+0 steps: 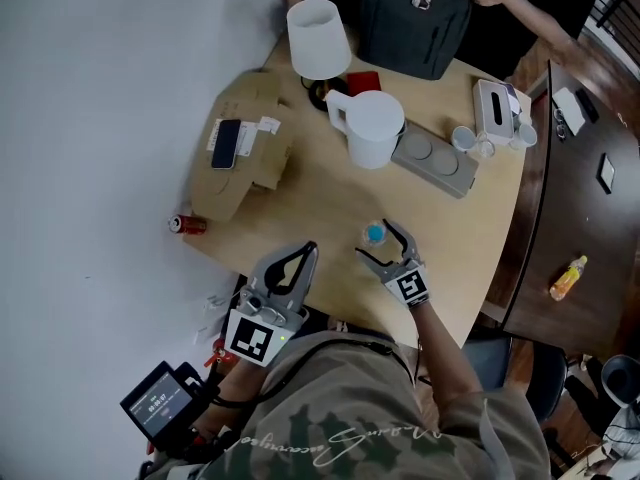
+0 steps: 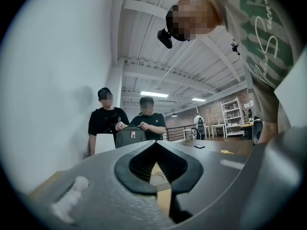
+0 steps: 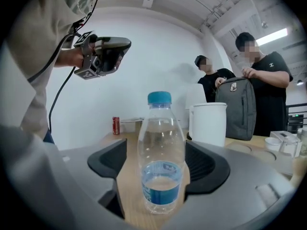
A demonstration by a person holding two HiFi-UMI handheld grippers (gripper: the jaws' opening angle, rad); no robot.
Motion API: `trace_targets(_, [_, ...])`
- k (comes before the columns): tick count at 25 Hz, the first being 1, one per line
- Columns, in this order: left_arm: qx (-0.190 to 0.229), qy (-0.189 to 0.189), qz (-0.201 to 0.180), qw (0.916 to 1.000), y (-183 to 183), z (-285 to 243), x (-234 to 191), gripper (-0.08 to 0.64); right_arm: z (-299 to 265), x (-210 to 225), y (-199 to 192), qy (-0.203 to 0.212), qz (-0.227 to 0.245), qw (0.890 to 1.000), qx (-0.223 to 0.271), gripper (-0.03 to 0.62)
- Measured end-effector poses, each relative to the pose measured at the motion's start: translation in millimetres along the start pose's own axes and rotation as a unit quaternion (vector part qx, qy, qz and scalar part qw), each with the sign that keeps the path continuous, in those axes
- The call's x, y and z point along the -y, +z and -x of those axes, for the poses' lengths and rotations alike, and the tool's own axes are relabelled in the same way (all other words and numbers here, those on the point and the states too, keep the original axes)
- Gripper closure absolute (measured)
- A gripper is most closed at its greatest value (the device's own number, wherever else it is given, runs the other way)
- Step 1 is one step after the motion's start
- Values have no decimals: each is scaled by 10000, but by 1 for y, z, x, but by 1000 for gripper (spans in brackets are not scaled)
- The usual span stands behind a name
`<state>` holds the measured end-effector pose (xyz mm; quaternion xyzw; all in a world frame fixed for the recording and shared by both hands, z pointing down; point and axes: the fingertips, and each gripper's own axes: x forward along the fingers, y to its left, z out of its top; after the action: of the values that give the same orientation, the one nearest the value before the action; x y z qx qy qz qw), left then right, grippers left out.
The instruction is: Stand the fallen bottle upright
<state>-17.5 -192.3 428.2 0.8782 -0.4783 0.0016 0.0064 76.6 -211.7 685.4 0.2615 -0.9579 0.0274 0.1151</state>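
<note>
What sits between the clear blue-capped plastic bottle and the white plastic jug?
Nothing: bare wooden tabletop between the clear blue-capped bottle and the white jug, shown in the head view.

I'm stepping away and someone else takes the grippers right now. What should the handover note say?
Left gripper: shut, empty, held in the air clear of the bottle.
Right gripper: jaws open, one on each side of the bottle, not gripping it.
Bottle: upright on the table near the person's edge, blue cap on, a little water inside.
Done: the bottle stands on its base.
Left: draw the right gripper back without knocking the bottle over; probably nothing more after that.
</note>
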Motion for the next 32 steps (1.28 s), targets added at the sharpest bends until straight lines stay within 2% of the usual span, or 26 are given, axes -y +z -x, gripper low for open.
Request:
trace_targets(5, [36, 109, -167, 9998, 15, 9, 35, 558, 48, -4, 47, -243, 105, 9987, 440, 225])
trace_targets(6, [61, 140, -172, 9997, 16, 11, 37, 558, 55, -4, 56, -279, 64, 9984, 483, 239])
trace_targets(8, [120, 205, -192, 9995, 17, 18, 36, 558, 65, -6, 71, -270, 7, 9984, 493, 311])
trace_targets(10, [169, 225, -184, 9994, 15, 27, 36, 558, 74, -10, 90, -310, 107, 9976, 616, 339])
trace_targets(11, [191, 205, -157, 9995, 14, 32, 38, 558, 80, -15, 100, -358, 198, 9968, 685, 368])
trace_targets(12, [221, 160, -137, 9995, 13, 37, 41, 558, 87, -21, 109, -426, 302, 9961, 705, 424])
trace_targets(14, [308, 28, -135, 9994, 14, 46, 48, 558, 100, -35, 123, -641, 507, 9947, 617, 582])
trace_targets(18, [529, -352, -88, 9979, 20, 67, 65, 559, 122, -67, 162, -1233, 488, 9878, 822, 592])
trace_targets(22, [641, -638, 61, 9959, 24, 106, 75, 559, 135, -117, 190, -1584, 525, 9822, 865, 592])
trace_targets(26, [662, -775, 277, 9944, 21, 158, 87, 558, 152, -163, 207, -1884, 178, 9767, 1010, 592])
trace_targets(32, [511, -969, 221, 9937, 14, 220, 111, 560, 173, -232, 218, -2166, 527, 9708, 883, 592])
